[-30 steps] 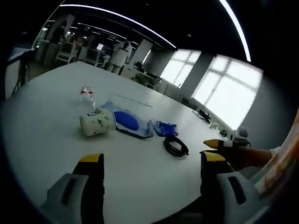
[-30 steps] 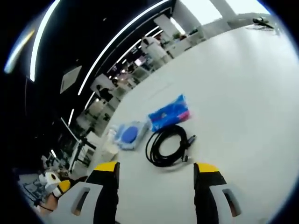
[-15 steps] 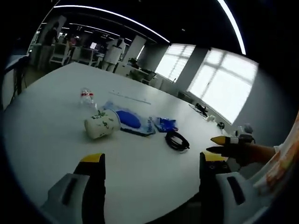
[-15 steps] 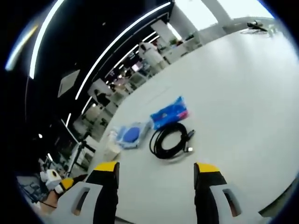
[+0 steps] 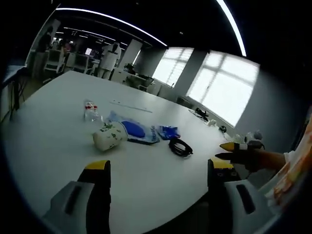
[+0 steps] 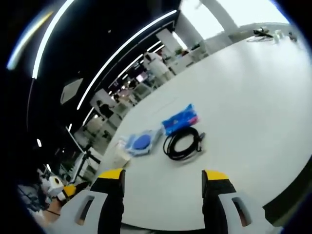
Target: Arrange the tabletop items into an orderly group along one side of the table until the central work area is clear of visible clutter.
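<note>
Both tongs (image 5: 153, 168) (image 6: 163, 176) drawn back, wide, empty; cup (image 5: 107, 138), cable (image 6: 183, 144) at 12 untouched on bench (image 5: 44, 122); clearing not begun.

Your left gripper (image 5: 155, 175) stood with jaws apart at the frame's bottom, over the white table (image 5: 53, 141). Mid-frame lay a tipped cup (image 5: 107, 137), a small bottle (image 5: 89, 110), a blue-and-white pouch (image 5: 134, 130), a blue packet (image 5: 169, 131) and a coiled cable (image 5: 181, 147). Your right gripper (image 5: 239, 152) entered at the right edge.

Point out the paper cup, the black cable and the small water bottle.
paper cup (image 5: 108, 138), left gripper view, its side wall
black cable (image 6: 183, 144), right gripper view, on the coil
water bottle (image 5: 90, 110), left gripper view, its body
</note>
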Action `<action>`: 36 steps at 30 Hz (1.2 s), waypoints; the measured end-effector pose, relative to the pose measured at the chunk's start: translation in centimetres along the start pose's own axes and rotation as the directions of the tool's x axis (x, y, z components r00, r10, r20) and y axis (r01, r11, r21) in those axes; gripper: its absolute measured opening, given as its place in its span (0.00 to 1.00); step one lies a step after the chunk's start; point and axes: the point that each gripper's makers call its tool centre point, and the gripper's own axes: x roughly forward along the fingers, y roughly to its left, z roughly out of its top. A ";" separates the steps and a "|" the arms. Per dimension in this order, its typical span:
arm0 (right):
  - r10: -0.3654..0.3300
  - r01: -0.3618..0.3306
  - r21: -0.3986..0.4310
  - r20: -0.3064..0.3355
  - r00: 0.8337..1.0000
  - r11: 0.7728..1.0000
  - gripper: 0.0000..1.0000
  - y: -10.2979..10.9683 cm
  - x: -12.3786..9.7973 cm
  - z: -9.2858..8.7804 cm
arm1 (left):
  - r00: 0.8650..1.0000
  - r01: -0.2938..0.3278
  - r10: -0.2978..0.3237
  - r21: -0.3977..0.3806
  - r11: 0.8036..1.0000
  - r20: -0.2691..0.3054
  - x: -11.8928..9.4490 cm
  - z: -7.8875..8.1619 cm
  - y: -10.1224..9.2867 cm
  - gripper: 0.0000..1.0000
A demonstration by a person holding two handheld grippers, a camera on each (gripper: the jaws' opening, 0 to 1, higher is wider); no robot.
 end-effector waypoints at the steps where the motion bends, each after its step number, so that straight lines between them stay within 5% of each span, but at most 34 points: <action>1: -0.001 0.001 0.000 0.003 1.000 1.000 0.65 0.1 -0.2 0.0 | 1.000 -0.002 0.002 -0.001 1.000 0.000 -0.2 0.0 0.1 0.82; 9: -0.009 0.009 0.005 0.017 1.000 1.000 0.64 0.7 -1.2 -0.3 | 0.999 0.018 -0.017 -0.017 1.000 0.046 -0.6 0.2 -0.4 0.81; 17: 0.003 -0.002 -0.012 0.020 1.000 1.000 0.65 2.0 -0.7 -0.6 | 1.000 0.019 -0.019 0.029 0.999 0.014 -0.7 -0.1 0.2 0.81; 36: 0.022 -0.021 0.009 -0.046 0.999 1.000 0.63 3.3 0.6 -2.7 | 0.999 0.028 -0.028 -0.046 0.999 0.020 -0.1 -0.6 1.3 0.81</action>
